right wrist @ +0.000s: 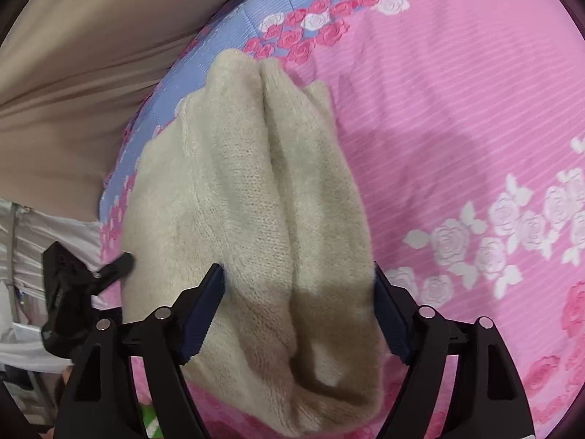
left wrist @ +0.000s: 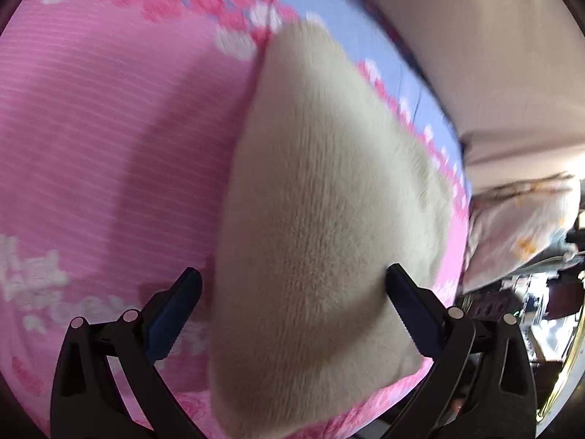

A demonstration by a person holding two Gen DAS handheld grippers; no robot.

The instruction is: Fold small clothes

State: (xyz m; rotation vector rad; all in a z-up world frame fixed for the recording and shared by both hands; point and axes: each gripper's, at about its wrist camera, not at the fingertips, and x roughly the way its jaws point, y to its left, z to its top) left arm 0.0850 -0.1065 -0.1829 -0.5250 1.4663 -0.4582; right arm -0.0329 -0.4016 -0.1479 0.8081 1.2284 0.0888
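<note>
**A:** so what's the setup here? Looks like a bed.

**B:** yep, a pink striped bedsheet (right wrist: 457, 117) with white and deep-pink roses printed on it, plus a blue band (right wrist: 219, 47) running along the far edge. Behind that there's a plain beige wall (right wrist: 73, 55). In the left wrist view you also get a pale floral pillow (left wrist: 523, 226) off the side of the bed and some cluttered room stuff past it, too blurry to name.

**A:** and the garment?

**B:** cream knit sweater (right wrist: 256, 190), fuzzy, already folded into a long thick bundle with a crease running down the middle. It's lying on the sheet near the blue edge.

**A:** tongs holding it?

**B:** nope. The right gripper (right wrist: 298, 314) has its jaws spread wide, straddling the near end of the bundle, pads not squeezing it. The left gripper (left wrist: 292, 296) is wide apart too; one finger sits against the sweater's side, the other is over bare sheet.
</note>
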